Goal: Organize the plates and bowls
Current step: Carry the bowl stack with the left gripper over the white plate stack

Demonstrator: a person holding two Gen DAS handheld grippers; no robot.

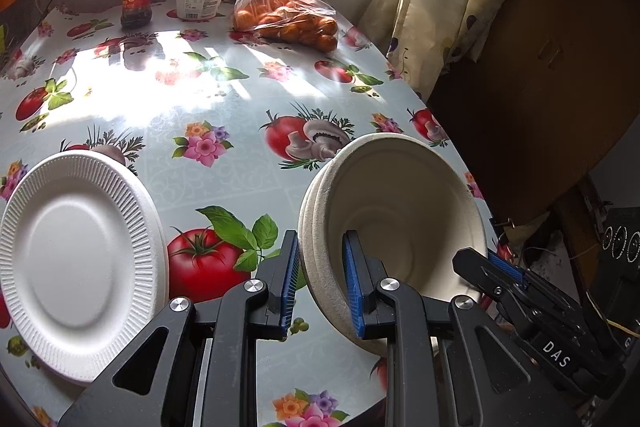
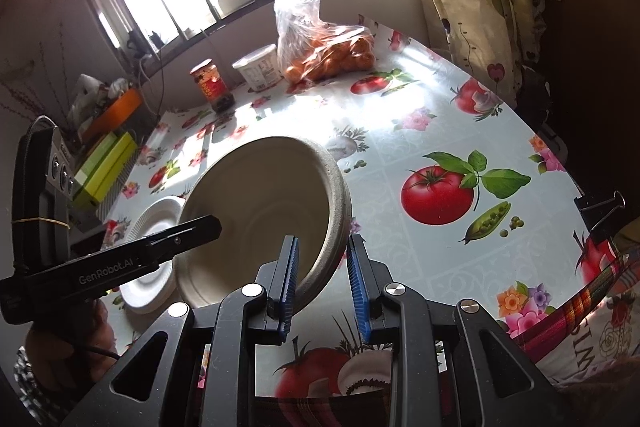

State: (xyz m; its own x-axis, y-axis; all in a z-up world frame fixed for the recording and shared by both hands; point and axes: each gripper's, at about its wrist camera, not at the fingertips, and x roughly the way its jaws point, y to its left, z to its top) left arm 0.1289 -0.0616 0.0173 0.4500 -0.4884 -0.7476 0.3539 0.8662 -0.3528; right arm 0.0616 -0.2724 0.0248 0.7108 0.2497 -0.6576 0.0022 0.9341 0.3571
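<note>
Left gripper (image 1: pixel 320 283) astride tilted bowl (image 1: pixel 400 203) rim, contact unclear

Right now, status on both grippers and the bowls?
Left gripper and right gripper: jaws straddling opposite rims of the tilted bowl stack. White plates flat to its left. Nothing in the way.

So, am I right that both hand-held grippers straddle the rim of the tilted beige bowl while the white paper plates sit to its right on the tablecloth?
Not quite: the white paper plates sit to the left of the beige bowl, as the left wrist view shows. The rest holds: the left hand-held gripper and right hand-held gripper each straddle the tilted bowl's rim over the tablecloth.
</note>
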